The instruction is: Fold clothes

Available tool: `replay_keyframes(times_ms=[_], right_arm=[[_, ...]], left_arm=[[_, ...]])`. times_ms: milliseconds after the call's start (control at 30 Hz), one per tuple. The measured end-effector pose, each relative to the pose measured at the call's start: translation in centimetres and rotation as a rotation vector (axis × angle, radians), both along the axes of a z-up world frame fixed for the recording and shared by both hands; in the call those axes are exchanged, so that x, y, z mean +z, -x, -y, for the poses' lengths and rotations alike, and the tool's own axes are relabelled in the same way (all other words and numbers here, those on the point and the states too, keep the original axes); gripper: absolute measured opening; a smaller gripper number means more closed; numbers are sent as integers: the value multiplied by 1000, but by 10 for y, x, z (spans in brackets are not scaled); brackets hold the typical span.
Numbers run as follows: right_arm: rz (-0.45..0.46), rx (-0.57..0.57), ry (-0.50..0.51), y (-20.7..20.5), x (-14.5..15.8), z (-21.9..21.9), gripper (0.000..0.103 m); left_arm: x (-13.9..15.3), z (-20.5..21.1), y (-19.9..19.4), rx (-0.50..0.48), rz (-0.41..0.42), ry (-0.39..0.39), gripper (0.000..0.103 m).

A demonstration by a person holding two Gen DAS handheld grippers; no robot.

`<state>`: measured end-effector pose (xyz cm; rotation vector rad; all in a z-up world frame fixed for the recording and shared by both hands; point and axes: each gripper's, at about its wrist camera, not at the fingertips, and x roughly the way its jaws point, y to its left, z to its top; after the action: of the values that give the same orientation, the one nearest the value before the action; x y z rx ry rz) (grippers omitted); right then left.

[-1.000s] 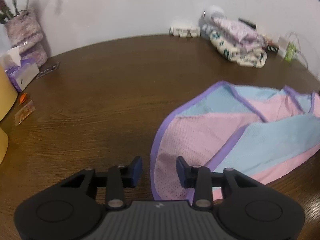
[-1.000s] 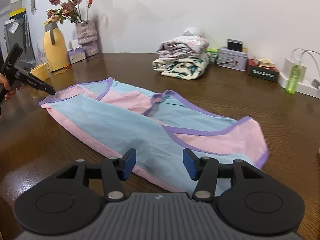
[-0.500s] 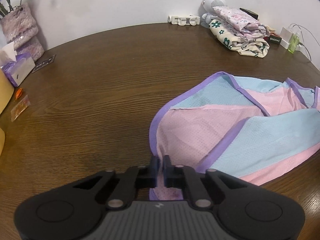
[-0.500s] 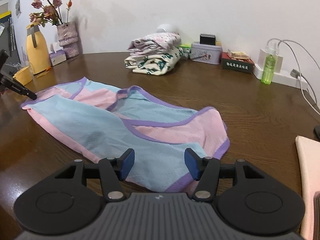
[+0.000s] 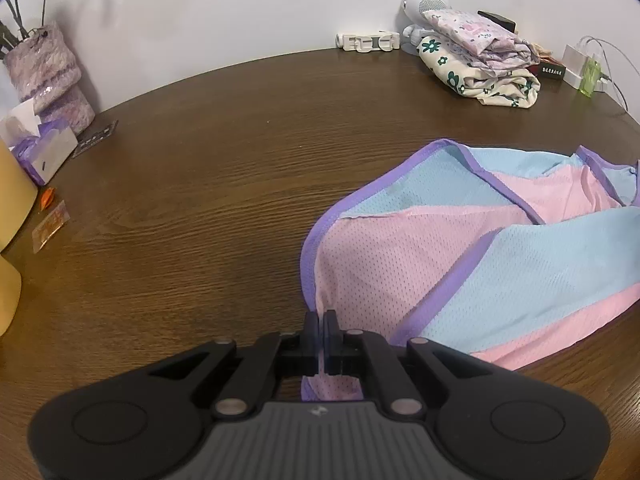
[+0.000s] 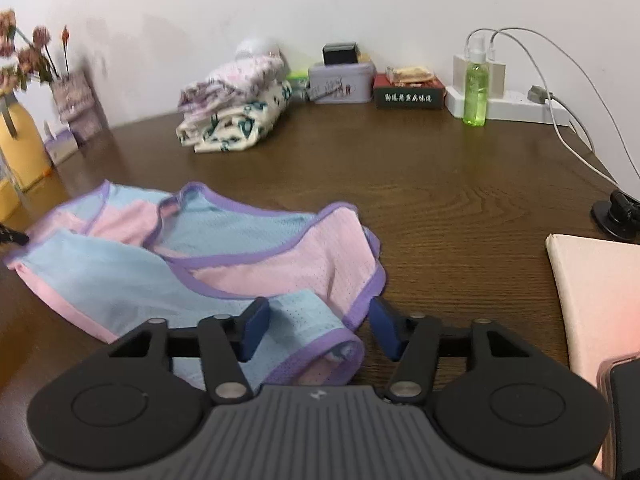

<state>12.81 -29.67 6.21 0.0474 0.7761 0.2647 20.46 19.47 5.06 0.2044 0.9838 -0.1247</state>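
Observation:
A pink and light-blue mesh garment (image 5: 480, 248) with purple trim lies spread on the brown wooden table (image 5: 200, 200). My left gripper (image 5: 322, 316) is shut on its purple-edged pink corner, low over the table. In the right wrist view the same garment (image 6: 200, 256) stretches away to the left, where the left gripper's black tip (image 6: 12, 236) shows at its far end. My right gripper (image 6: 318, 320) straddles the near blue corner. Its jaws are closing with the cloth between them, and the blue pads (image 6: 256, 320) are not pressing on it.
A stack of folded clothes (image 6: 236, 108) sits at the back by the wall. A tin (image 6: 340, 82), a dark box (image 6: 408, 92), a green bottle (image 6: 476, 88) and a power strip with cables stand at the back right. A pink pad (image 6: 592, 300) lies at the right, a tissue box (image 5: 40, 148) at the left.
My left gripper has shut on the garment's corner. My right gripper has moved along the garment to its right end, where the blue corner now lies between its fingers.

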Motion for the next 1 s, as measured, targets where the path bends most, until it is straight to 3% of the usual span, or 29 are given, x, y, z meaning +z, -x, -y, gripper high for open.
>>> replay_keyframes(times_ms=[233, 633, 1000], right_arm=[[-1, 30, 44, 2, -2, -12, 26], [-1, 144, 27, 1, -2, -45, 24], [8, 227, 39, 1, 0, -89, 24]], left_arm=[[-1, 8, 3, -31, 10, -88, 1], [-1, -16, 20, 26, 2, -161, 1], [0, -60, 53, 91, -8, -159, 1]])
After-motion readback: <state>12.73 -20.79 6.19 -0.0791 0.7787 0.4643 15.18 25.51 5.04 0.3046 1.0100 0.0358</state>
